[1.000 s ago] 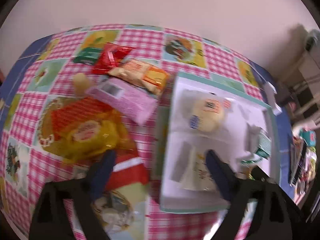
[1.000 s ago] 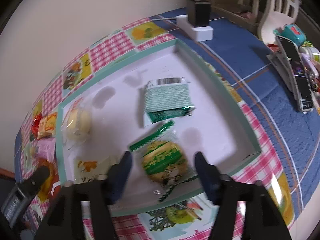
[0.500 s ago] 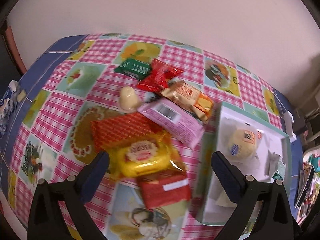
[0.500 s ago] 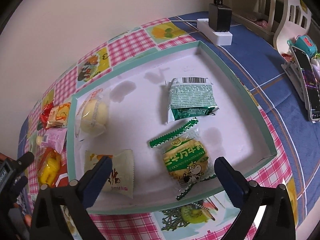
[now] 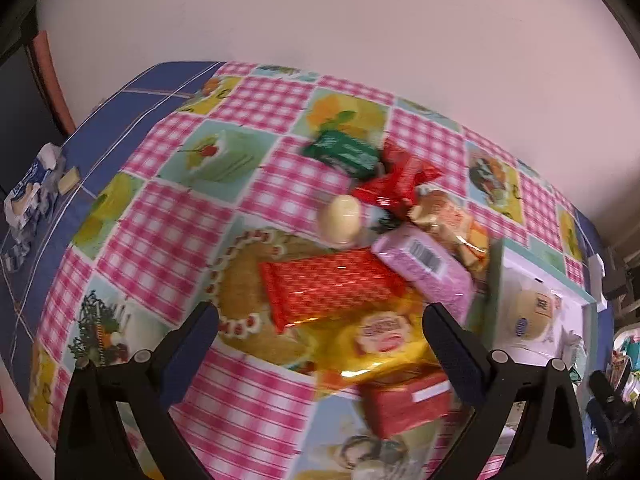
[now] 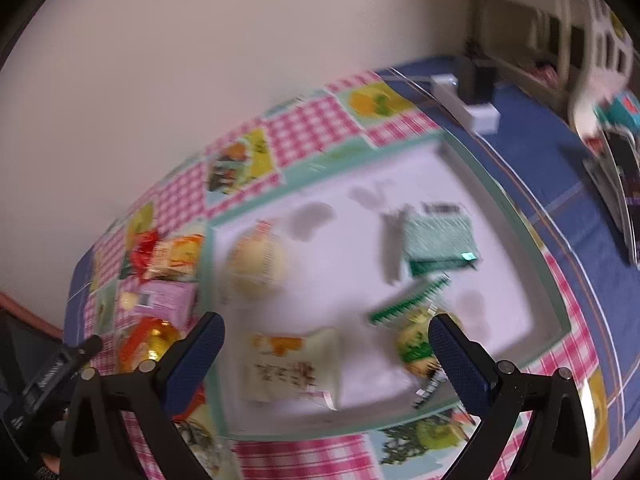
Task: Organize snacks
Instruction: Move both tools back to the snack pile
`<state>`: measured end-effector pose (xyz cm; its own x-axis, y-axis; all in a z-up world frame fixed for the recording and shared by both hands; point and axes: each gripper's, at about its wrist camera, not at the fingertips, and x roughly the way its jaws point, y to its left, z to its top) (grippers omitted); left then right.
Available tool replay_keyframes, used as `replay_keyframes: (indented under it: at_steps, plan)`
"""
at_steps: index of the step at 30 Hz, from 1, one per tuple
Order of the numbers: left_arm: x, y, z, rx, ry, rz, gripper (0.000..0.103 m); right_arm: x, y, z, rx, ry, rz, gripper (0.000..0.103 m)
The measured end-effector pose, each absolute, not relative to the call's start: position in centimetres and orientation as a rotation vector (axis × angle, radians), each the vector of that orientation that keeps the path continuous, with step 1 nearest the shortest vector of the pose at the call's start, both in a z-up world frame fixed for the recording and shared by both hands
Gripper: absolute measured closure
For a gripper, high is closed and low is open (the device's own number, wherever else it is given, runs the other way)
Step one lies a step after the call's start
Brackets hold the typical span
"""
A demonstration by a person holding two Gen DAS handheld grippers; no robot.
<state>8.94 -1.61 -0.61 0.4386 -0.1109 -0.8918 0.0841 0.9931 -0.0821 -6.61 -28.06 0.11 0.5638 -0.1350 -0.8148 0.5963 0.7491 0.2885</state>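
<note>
Several wrapped snacks lie in a loose heap on the checked tablecloth (image 5: 168, 216): a red patterned pack (image 5: 328, 286), a yellow pack (image 5: 376, 344) with a round label, a pink pack (image 5: 424, 272) showing a barcode, a red block (image 5: 408, 404), a crinkled red wrapper (image 5: 400, 184), a green pack (image 5: 344, 152), an orange-and-cream pack (image 5: 452, 220) and a pale egg-shaped sweet (image 5: 340, 218). Beside the heap stands a white tray (image 6: 472, 160) with a mint-green rim. It holds a round cream bun (image 6: 256, 260) in clear wrap, a pale sachet (image 6: 292, 364) with orange print, a green-and-white pack (image 6: 436, 236) and a round biscuit (image 6: 416, 344) in a green-edged wrapper.

The left gripper (image 5: 320, 320) hovers over the heap with its jaws spread wide and gripping nothing; the red patterned pack and the yellow pack show between the fingers, which stand clear of them. The right gripper (image 6: 326, 332) hangs over the near part of the tray, its jaws equally wide and empty. The pale sachet lies between its fingers, and the round biscuit sits partly behind the right-hand finger (image 6: 460, 360).

The right wrist view is heavily smeared, so no print on the tray's snacks can be read. In the left wrist view the tray is cut by the right-hand finger, and only the bun is clear there. The red block's lower edge blurs into the cloth.
</note>
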Motion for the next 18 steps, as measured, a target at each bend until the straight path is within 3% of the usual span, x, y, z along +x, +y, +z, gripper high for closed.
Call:
replay_keyframes:
  at_steps: [18]
  plan:
    - [11.1, 2.9, -4.2, -0.104, 1.28, -0.061, 0.001, 2.7, -16.0, -1.9, 0.393, 1.055, -0.207, 0.004]
